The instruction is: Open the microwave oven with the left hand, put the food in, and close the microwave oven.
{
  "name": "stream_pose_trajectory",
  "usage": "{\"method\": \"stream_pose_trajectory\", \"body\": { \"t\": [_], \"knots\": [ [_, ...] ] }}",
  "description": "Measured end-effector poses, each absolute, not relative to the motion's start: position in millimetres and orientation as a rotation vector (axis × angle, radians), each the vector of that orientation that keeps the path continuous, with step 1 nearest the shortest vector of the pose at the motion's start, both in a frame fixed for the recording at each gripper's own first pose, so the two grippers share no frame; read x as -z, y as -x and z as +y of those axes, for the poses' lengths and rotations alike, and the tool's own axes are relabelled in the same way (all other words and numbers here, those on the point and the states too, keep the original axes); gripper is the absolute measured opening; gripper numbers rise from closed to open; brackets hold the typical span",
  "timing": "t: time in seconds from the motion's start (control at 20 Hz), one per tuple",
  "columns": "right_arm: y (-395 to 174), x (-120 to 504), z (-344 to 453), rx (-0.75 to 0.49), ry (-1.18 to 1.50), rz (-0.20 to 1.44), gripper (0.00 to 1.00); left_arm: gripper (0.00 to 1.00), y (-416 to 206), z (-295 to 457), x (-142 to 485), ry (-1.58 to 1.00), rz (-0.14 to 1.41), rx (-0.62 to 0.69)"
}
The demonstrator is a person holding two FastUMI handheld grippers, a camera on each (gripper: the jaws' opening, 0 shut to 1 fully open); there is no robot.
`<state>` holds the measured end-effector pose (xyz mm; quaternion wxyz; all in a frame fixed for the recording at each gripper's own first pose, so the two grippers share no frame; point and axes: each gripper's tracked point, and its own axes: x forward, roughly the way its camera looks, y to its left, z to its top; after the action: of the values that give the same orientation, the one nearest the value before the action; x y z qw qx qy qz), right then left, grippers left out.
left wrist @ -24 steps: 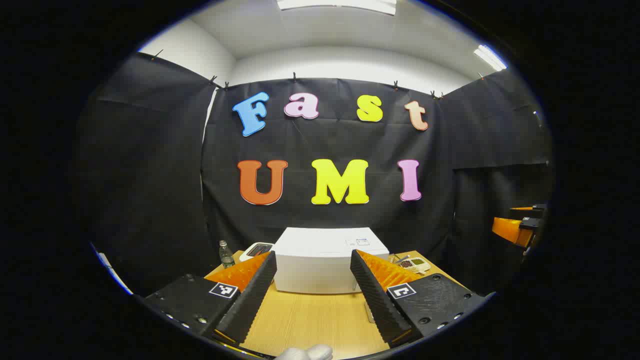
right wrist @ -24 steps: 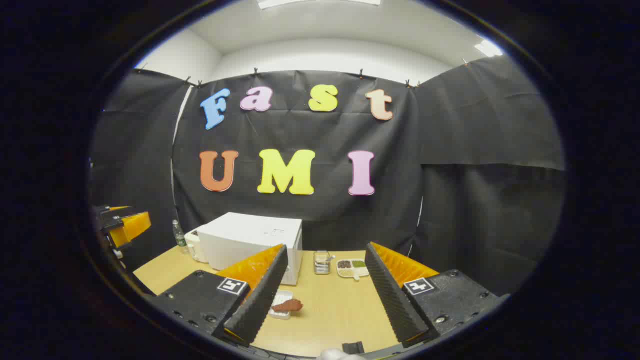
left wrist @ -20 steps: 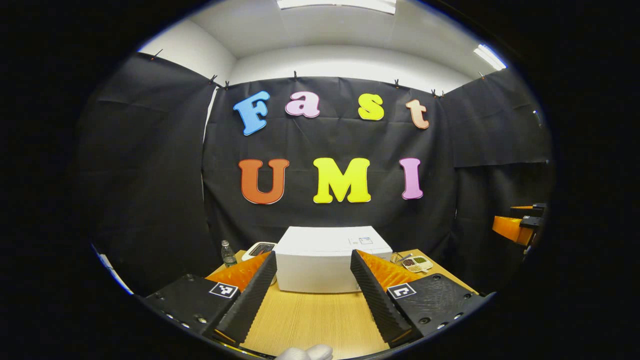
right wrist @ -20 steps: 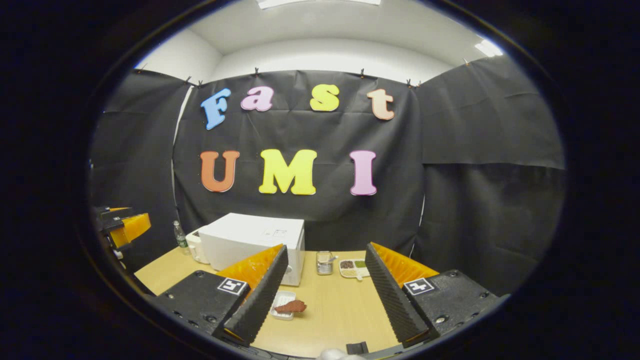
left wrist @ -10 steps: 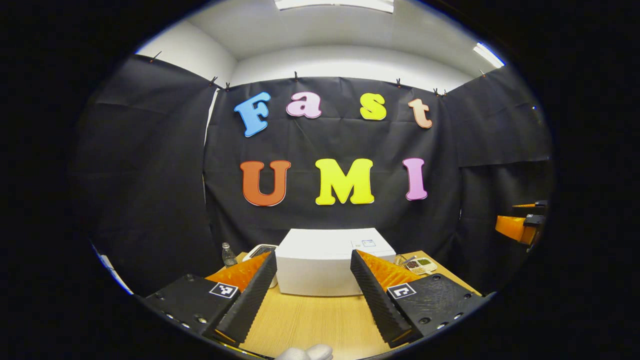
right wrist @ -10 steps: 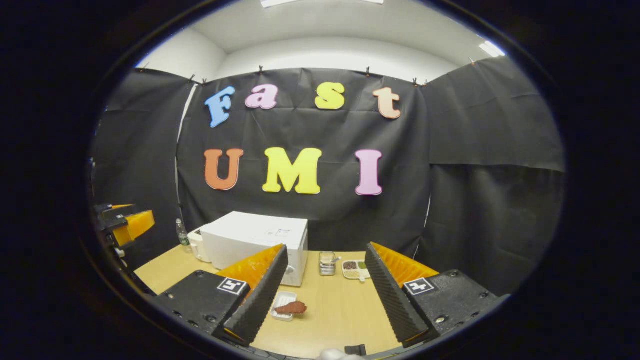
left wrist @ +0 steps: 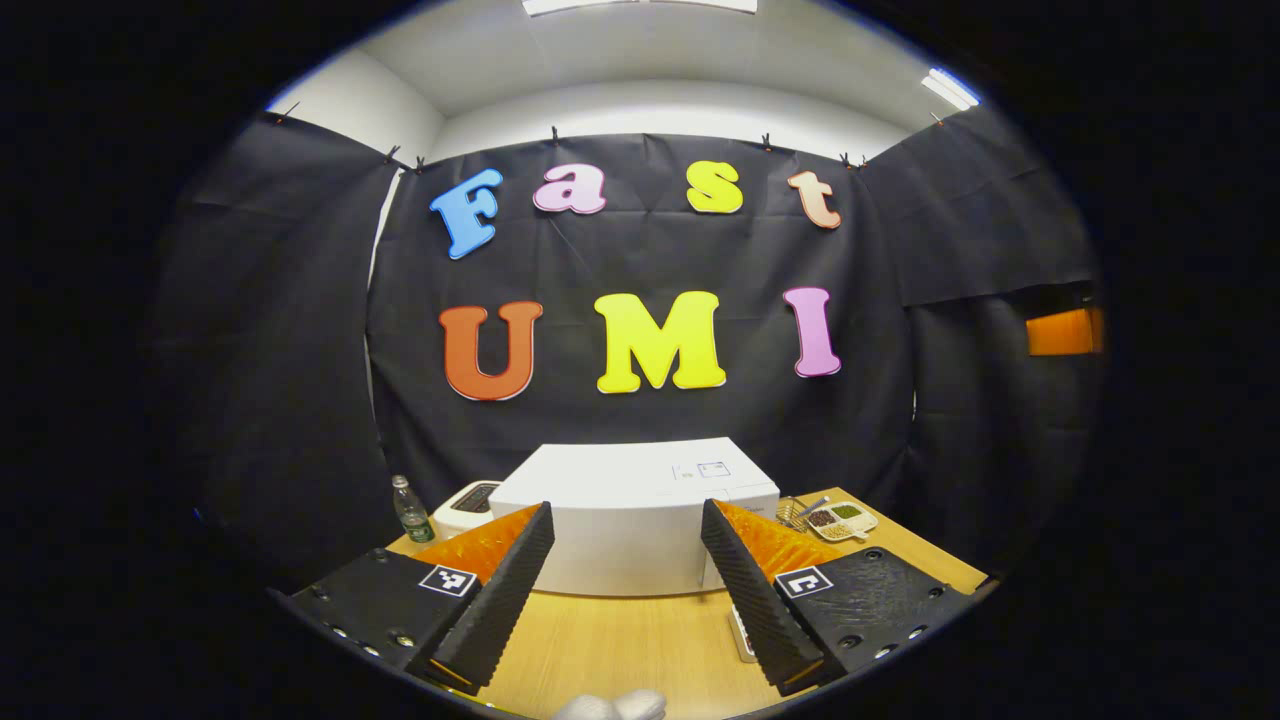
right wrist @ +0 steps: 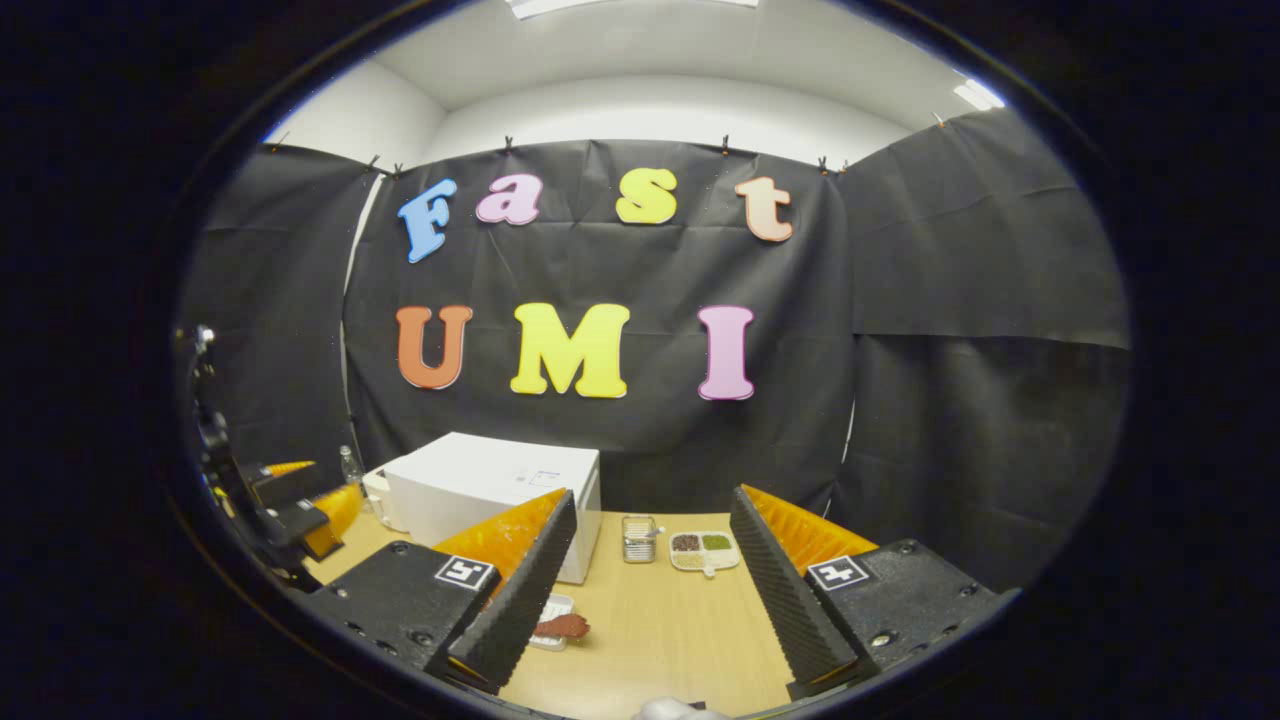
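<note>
Microwave sat dead ahead of your left gripper, door shut; food lay nearer your right gripper. Both grippers gaped, empty.

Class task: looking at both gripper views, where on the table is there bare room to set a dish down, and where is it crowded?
Bare wood lies in front of the microwave, between the left gripper's open fingers, and on the table right of the food tray, before the right gripper. It is crowded behind: bottle left of the microwave, tin and sectioned dish to its right.
</note>
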<state>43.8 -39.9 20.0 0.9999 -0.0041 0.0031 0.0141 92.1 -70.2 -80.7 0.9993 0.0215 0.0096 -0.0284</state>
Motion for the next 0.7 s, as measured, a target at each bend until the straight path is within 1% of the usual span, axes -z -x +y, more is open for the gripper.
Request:
{"method": "stream_pose_trajectory", "body": {
  "t": [0.15,0.2,0.25,0.55,0.7],
  "knots": [
    [-51,-22,-57,-0.012,0.018,0.022,0.99,0.93,-123,-105,112,-0.017,0.026,0.091],
    [-53,-22,-65,-0.006,0.018,0.024,0.99,0.82,-137,-117,122,-0.007,0.034,0.101],
    [-56,-21,-69,0.001,0.020,0.032,0.99,0.93,-148,-126,136,-0.003,0.054,0.108],
    [-66,-5,-104,0.050,0.051,0.086,0.99,0.95,-230,-159,190,-0.012,0.096,0.101],
    [-71,6,-118,0.077,0.051,0.121,0.99,0.95,-266,-160,217,-0.008,0.122,0.063]
  ]
}}
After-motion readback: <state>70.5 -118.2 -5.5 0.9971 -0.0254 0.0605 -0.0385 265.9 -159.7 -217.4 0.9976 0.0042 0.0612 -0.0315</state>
